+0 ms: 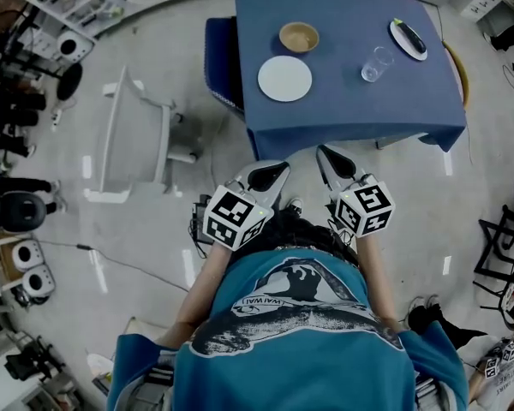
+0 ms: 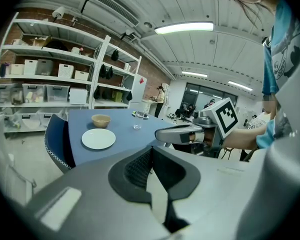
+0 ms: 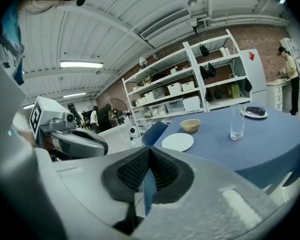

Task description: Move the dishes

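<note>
Currently on record, dishes: all four stand on a rectangular table under a dark blue cloth.
- Item one: a flat round white plate, near the table's front left corner.
- Item two: a round tan bowl, just behind the white plate and apart from it.
- Item three: a clear drinking glass, upright, right of centre.
- Item four: a small white oval dish bearing a dark oblong object, towards the far right corner, near the glass. What the object is cannot be told.

Tools:
- The left gripper has its two jaws pressed together with nothing between the ribbed black pads.
- The right gripper has its jaws likewise pressed together and holds nothing.

Both are held side by side in front of the person's teal printed shirt, pointing at the table. They sit over the grey floor, short of the cloth's near edge and well apart from every dish.

Surroundings:
- A blue padded chair is tucked against the table's left side.
- A white plastic chair stands further left on the floor.
- White metal shelving with storage boxes lines the brick wall.
</note>
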